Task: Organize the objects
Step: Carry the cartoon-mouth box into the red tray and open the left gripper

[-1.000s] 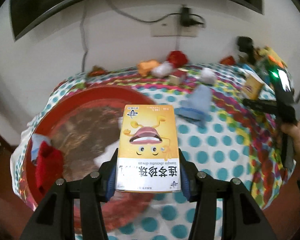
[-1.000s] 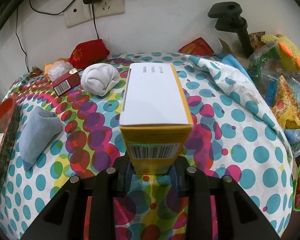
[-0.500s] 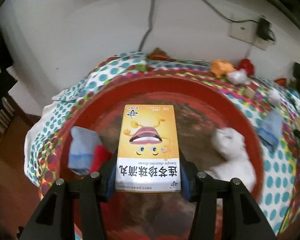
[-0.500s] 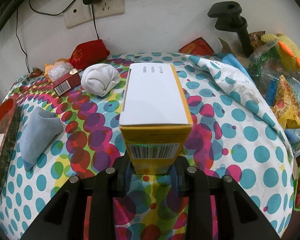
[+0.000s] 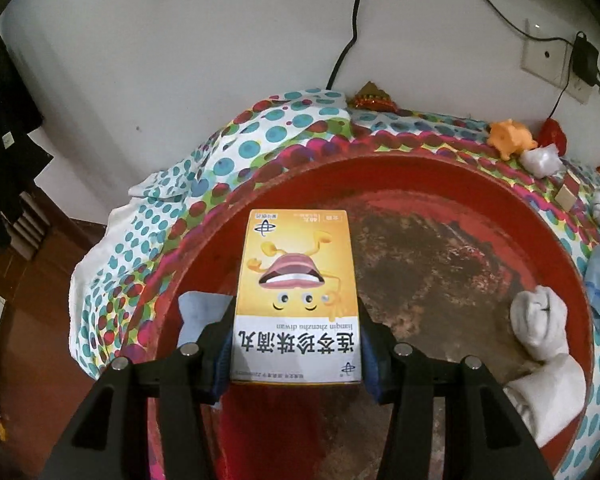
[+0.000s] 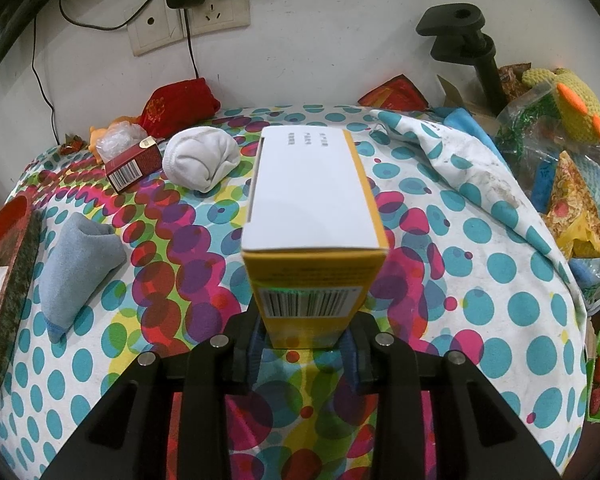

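My left gripper [image 5: 296, 344] is shut on a yellow medicine box with a cartoon face [image 5: 296, 280], held over the left part of a big round red tray [image 5: 440, 184]. Inside the tray lie a white sock [image 5: 540, 328], a pale blue sock [image 5: 196, 316] partly hidden behind the left finger, and something red below the box. My right gripper [image 6: 302, 340] is shut on a second yellow box with a white top and a barcode [image 6: 308, 216], held above the dotted tablecloth [image 6: 480, 280].
On the cloth in the right wrist view lie a blue-grey sock [image 6: 76, 264], a rolled white sock [image 6: 200, 160], a small dark red carton [image 6: 134, 164], a red pouch [image 6: 180, 100] and a bag of toys [image 6: 560, 160]. The tray's rim [image 6: 4, 240] shows at the left. A black clamp [image 6: 464, 40] stands at the back.
The left gripper carried its box leftward over the tray and a little lower, so the tray now fills the view. The right gripper and its box have not moved.
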A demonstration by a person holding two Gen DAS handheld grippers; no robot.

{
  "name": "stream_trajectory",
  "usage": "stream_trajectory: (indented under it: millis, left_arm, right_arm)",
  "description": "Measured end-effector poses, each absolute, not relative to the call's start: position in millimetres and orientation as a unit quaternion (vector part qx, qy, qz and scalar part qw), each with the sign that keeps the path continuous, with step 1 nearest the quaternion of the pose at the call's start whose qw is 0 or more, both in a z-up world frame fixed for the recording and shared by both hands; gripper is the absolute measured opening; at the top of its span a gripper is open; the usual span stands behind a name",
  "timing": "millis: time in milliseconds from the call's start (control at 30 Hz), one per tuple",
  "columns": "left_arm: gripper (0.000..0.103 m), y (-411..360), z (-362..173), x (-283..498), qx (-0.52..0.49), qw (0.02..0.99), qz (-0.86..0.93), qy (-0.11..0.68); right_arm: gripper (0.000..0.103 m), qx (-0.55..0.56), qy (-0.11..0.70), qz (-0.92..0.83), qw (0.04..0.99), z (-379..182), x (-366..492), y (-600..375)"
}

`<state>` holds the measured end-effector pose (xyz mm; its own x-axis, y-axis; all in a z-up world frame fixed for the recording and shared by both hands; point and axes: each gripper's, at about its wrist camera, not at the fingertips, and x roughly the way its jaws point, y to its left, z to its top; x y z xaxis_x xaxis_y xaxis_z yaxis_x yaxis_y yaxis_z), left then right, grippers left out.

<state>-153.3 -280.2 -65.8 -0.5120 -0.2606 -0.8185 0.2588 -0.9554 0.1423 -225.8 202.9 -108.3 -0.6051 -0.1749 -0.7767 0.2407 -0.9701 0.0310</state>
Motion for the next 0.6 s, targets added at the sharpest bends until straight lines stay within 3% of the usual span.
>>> stream_trajectory:
  millis: [600]
  left_arm:
    - [0.052, -299, -83, -169, 0.49, 0.154, -0.858, 0.002]
  right_arm:
    - [0.034, 0.429, 0.05, -0.895, 0.114, -110, -225, 200]
